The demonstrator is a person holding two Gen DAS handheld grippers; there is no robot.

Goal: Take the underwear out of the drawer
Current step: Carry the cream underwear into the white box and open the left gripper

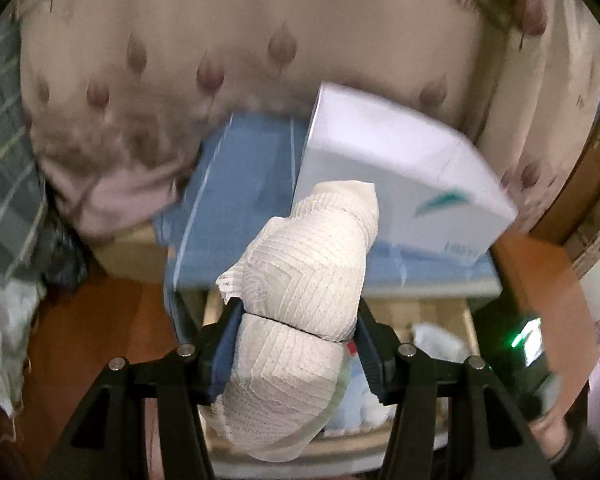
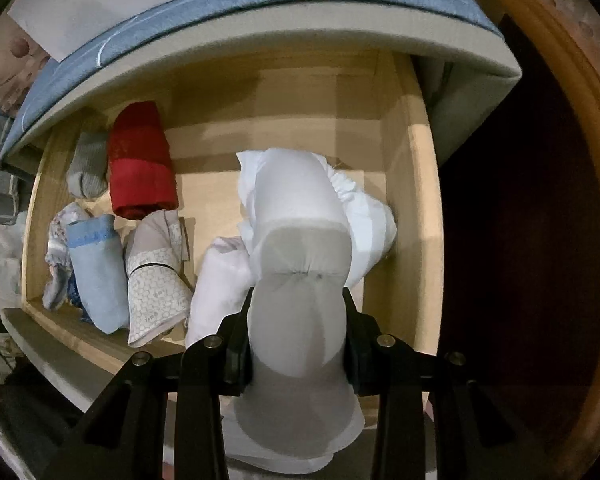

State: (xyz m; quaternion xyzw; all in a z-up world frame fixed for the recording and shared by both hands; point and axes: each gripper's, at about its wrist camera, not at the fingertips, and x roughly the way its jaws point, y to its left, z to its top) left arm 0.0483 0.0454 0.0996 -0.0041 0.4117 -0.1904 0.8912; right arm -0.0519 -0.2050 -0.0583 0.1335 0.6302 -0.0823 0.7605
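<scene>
— Nearest the left wrist camera, what sits between the black fingers?

— Cream underwear [image 1: 300, 300], rolled into a bundle with a ribbed diamond texture. The left gripper [image 1: 298, 320] clamps it from both sides, jaws fairly wide because the roll is thick. The bundle hangs in the air above the blue mattress [image 1: 240, 184], with a white box [image 1: 400, 168] lying on that mattress to the right and a leaf-print quilt [image 1: 220, 32] filling the far part of the view.

— And the other hand?

— The right gripper [image 2: 298, 320] points almost straight down into the wooden drawer [image 2: 420, 200] and is closed on white underwear [image 2: 300, 240], a smooth roll whose far end spreads against the drawer floor near the right wall. The pads press its sides; the roll bulges past them on both ends.

— What else lies in the drawer?

— On the left side, a red roll [image 2: 140, 160] lies farthest back, with a grey roll [image 2: 88, 168] just left of it. Nearer, a light blue roll [image 2: 96, 272] and a beige patterned roll [image 2: 156, 276] lie side by side, touching. Another white piece [image 2: 216, 280] sits just left of the held roll.

— Where is the drawer in the left view?

— Low and to the right, below the mattress edge, blurred; the right gripper shows there as a dark shape with a green light.
</scene>
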